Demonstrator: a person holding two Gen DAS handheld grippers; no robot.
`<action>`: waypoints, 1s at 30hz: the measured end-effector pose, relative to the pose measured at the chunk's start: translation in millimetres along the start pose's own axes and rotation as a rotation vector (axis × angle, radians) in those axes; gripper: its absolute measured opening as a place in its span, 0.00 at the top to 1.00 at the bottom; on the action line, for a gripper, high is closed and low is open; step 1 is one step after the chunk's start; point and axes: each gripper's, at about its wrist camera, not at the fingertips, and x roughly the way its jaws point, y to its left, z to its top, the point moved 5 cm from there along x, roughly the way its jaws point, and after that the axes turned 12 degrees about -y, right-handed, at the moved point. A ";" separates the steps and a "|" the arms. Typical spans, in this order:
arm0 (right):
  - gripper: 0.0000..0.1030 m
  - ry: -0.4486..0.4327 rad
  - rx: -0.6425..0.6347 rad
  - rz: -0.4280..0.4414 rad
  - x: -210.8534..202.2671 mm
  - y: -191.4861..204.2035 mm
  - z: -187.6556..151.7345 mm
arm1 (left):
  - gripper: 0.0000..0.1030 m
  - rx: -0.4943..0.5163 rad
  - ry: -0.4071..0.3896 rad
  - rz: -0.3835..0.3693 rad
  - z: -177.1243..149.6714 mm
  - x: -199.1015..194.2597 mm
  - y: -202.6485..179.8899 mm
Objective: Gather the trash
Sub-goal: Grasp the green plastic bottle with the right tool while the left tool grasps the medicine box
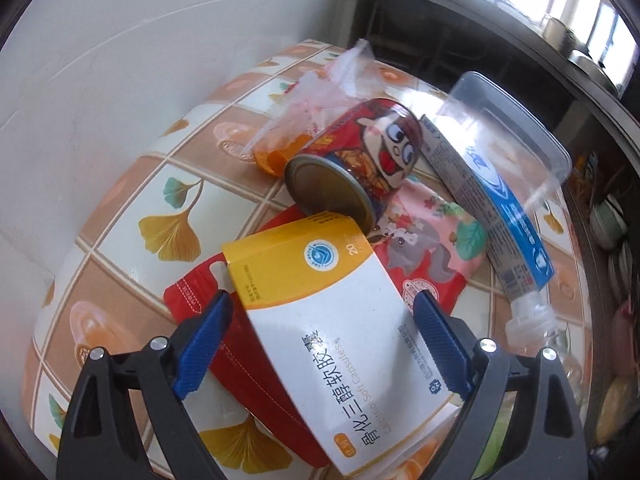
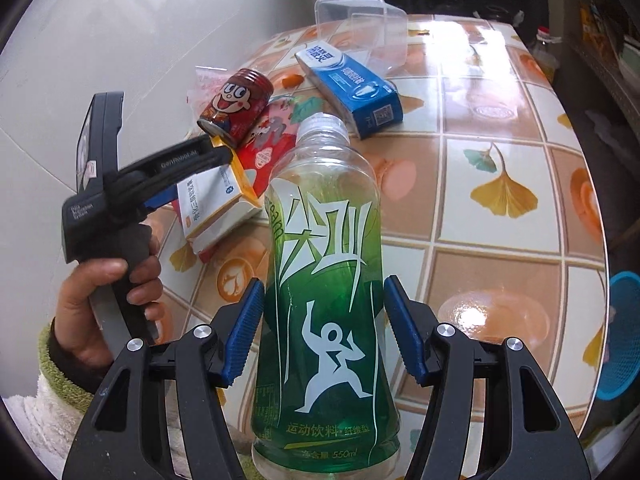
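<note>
On the tiled table (image 2: 500,264), found right gripper (image 2: 324,336) clamped on green bottle (image 2: 326,280) for removal, left gripper (image 1: 320,344) spread wide astride medicine box (image 1: 320,320) (pads apparently not yet pressing), presumably next pickup.

Glossy printed oilcloth over the table (image 2: 500,152). Clear plastic bottle (image 2: 326,280) and tub (image 2: 360,20). Matt cardboard box (image 1: 320,320), shiny metal can (image 1: 360,152).
</note>
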 end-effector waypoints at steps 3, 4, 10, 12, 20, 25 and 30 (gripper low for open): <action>0.44 -0.003 0.007 0.013 0.6 -2.3 0.1 | 0.13 0.031 0.009 -0.055 -4.5 -5.8 4.6; 0.44 -0.004 0.008 0.017 0.6 -2.9 0.3 | 0.15 0.038 0.015 -0.074 -7.2 -7.8 8.2; 0.44 0.002 0.007 0.022 -6.5 -8.8 -4.9 | 0.21 0.105 0.059 -0.174 -24.6 -27.4 24.3; 0.44 0.007 -0.002 0.014 -8.6 -8.5 -6.8 | 0.21 0.153 0.085 -0.212 -31.6 -36.3 27.4; 0.34 0.026 -0.034 -0.021 -3.6 -3.8 -5.0 | 0.21 0.221 0.143 -0.266 -50.9 -54.6 31.5; 0.33 0.031 -0.044 -0.043 9.3 -0.1 1.4 | 0.21 0.229 0.163 -0.242 -58.0 -48.6 28.1; 0.36 0.037 -0.051 -0.067 15.5 1.7 2.6 | 0.31 0.227 0.154 -0.234 -59.5 -49.9 32.5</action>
